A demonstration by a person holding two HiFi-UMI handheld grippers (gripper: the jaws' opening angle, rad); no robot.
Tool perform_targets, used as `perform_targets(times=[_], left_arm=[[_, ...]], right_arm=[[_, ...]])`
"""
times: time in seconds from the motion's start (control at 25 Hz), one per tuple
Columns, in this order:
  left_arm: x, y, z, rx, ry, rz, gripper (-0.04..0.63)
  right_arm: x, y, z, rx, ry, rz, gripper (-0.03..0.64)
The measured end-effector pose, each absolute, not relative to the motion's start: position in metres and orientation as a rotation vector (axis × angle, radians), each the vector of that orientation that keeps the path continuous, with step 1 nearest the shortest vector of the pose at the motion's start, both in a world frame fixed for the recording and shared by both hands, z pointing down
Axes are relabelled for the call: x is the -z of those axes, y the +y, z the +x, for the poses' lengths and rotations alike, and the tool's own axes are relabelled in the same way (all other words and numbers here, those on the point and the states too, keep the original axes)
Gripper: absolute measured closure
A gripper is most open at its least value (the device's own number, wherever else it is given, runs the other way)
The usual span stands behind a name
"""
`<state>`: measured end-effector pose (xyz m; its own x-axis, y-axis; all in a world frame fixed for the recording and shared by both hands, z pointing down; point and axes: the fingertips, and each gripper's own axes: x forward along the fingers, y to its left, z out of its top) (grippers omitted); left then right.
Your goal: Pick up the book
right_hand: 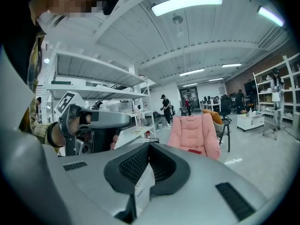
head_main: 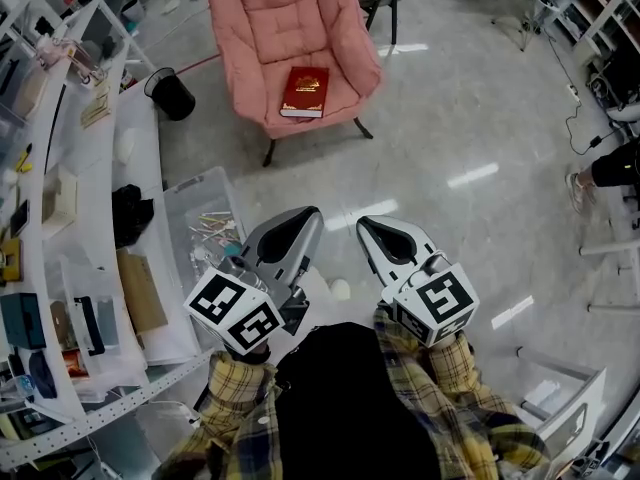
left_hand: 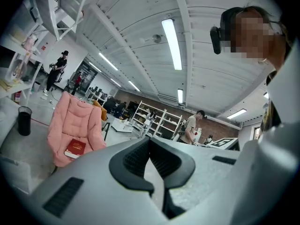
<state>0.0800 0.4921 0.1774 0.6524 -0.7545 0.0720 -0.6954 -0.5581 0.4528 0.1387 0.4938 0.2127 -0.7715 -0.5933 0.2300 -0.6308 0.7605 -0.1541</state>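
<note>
Closest in, the left hand-held gripper (head_main: 300, 223) and the right hand-held gripper (head_main: 372, 230) sit side by side, each with its jaws pressed together on nothing. Well ahead of both, across the grey floor (head_main: 470, 118), the dark red hardcover book (head_main: 304, 92) lies flat on the seat of a padded pink armchair (head_main: 290, 18). A good approach, I judge, closes in first. The jaws part only near the book's edge, since the soft seat may give.

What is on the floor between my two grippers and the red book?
Nothing: the head view shows bare grey floor up to the pink armchair, on whose seat the red book lies.
</note>
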Motion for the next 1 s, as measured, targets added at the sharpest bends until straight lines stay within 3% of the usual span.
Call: perform_targets(times=[0.48,1.0], left_arm=[[-0.188,0.448,0.042,0.185,-1.17,2.372,0.591],[-0.196,0.319,-0.011,0.142,-1.077,2.405,0.591]], right_arm=[[-0.226,0.459,0.12,-0.37,-2.762,0.972,0.6],[-0.237,0.332,0.066,-0.438,-2.681,1.046,0.6]])
